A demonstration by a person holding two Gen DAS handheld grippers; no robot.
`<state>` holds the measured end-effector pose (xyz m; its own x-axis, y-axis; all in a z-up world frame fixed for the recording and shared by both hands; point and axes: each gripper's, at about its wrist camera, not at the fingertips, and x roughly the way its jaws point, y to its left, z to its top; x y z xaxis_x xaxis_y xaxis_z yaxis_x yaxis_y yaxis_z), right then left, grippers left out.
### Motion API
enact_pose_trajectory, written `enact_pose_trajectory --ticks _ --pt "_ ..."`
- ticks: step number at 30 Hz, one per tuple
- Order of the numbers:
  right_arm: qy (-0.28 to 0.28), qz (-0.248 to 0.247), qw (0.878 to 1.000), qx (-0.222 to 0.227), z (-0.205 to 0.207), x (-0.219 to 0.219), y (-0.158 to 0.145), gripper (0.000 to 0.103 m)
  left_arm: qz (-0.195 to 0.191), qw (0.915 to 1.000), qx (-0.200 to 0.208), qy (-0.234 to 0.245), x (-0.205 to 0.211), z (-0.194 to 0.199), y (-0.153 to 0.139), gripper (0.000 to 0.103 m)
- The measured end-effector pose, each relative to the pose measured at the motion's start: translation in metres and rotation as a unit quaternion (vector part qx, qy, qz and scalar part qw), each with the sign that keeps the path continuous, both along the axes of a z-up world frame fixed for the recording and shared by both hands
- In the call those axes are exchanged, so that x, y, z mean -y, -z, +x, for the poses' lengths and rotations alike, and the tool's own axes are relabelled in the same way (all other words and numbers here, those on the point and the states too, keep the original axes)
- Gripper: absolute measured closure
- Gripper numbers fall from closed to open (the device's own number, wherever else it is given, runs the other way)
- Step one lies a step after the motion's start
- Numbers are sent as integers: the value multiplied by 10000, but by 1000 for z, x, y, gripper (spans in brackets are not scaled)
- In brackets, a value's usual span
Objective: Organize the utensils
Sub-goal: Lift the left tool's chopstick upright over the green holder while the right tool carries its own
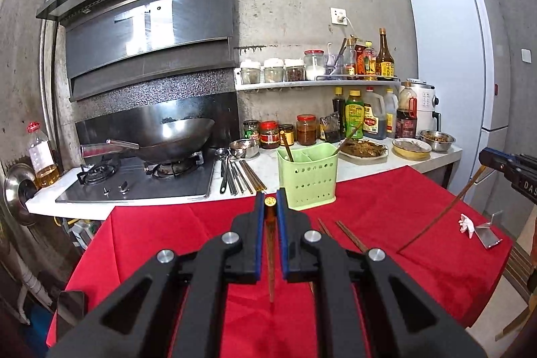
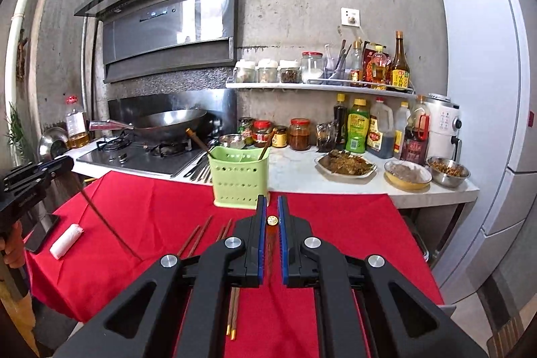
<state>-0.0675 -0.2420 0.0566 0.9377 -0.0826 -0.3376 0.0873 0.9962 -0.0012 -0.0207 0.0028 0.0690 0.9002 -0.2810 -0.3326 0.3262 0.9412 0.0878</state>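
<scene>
Gripping one dark brown wooden chopstick with a gold cap [image 1: 270,223] in my left gripper [image 1: 270,202], I have the blue pads clenched on its thick end, its thin tip hanging down over the red cloth that covers the bench [image 1: 386,207]. My right gripper [image 2: 272,207] is clenched the same way on a second brown gold-capped chopstick [image 2: 272,221], which slants down toward the cloth. From the left wrist view that right gripper shows at the right edge with its stick angled to the cloth; from the right wrist view the left one shows at the left edge likewise. Ahead of both, at the far edge of the cloth, stands the pale green perforated plastic utensil holder [image 1: 307,180], with two brown chopsticks already leaning in its compartments. More loose brown chopsticks [image 2: 198,235] lie flat on the cloth near my grippers, and metal spoons and chopsticks [image 1: 235,173] lie beside the gas stove [image 1: 134,180].
</scene>
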Motion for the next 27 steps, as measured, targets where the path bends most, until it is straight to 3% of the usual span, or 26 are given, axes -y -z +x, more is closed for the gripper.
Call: enact_pose_trajectory --ticks 8,14,27 --pt "-73 44 9994 -322 28 5 33 96 18 9996 -53 -266 -9 6 13 95" --pt "-142 9 9981 -606 45 0 62 96 45 9981 -501 -342 -13 21 40 95" --pt "-60 12 9972 -746 51 -1 72 96 148 9976 -615 -271 -5 27 54 96"
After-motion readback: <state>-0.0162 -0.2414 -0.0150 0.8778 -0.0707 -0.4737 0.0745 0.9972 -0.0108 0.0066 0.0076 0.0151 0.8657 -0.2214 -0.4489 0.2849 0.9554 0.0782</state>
